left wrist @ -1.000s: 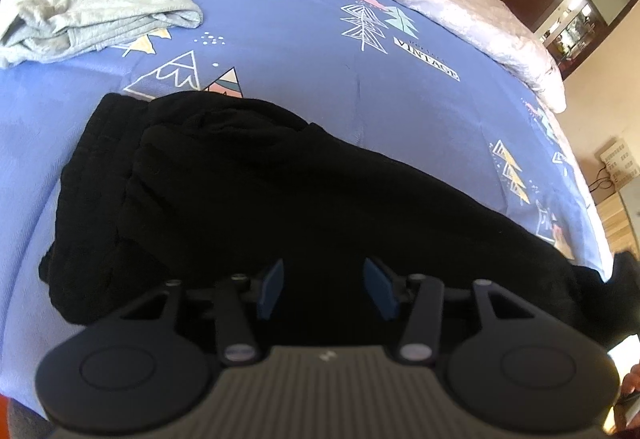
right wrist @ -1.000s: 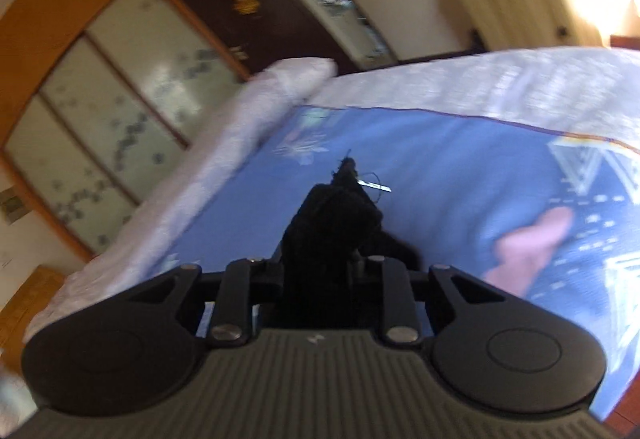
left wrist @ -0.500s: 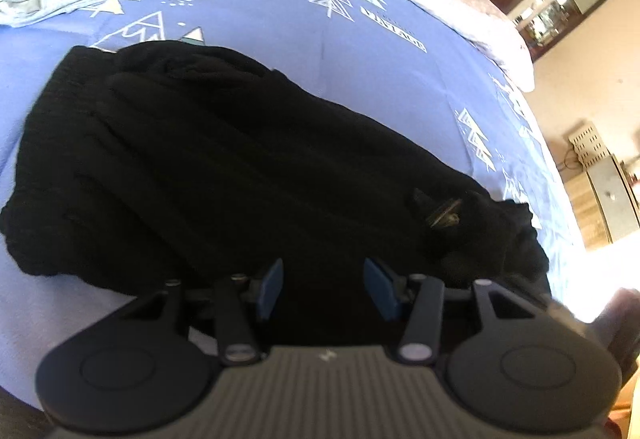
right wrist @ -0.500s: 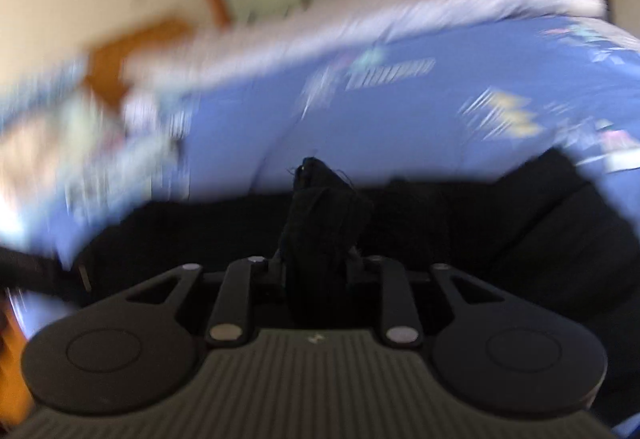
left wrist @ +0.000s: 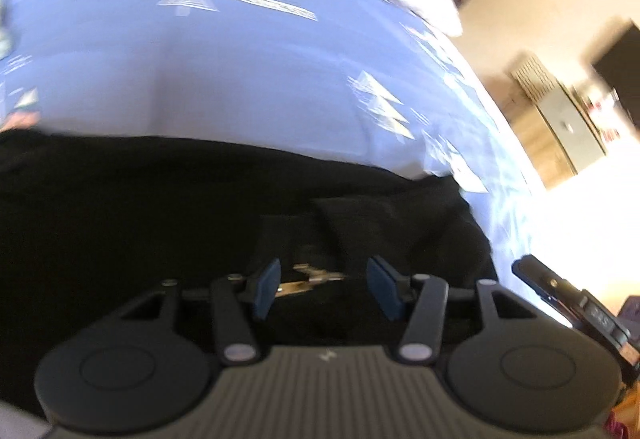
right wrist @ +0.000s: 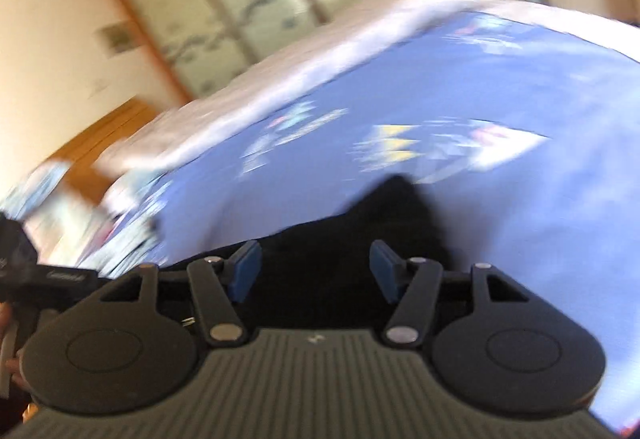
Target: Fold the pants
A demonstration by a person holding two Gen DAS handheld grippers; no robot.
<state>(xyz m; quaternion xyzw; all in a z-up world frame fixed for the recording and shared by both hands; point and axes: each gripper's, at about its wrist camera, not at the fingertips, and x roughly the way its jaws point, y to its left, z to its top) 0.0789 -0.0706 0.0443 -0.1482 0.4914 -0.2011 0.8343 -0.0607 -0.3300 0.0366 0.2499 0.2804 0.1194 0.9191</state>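
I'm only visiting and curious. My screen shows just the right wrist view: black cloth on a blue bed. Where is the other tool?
Observer: The left tool hovers over the same black knitted pants, its blue pads apart, gripping nothing.
Visitor: Anything shiny there?
Observer: Yes, a small gold-coloured metal piece lies on the pants between those pads. It is too blurred to name.
Visitor: And beyond the bed?
Observer: A grey cabinet stands by the wall, past the blue printed bedsheet.
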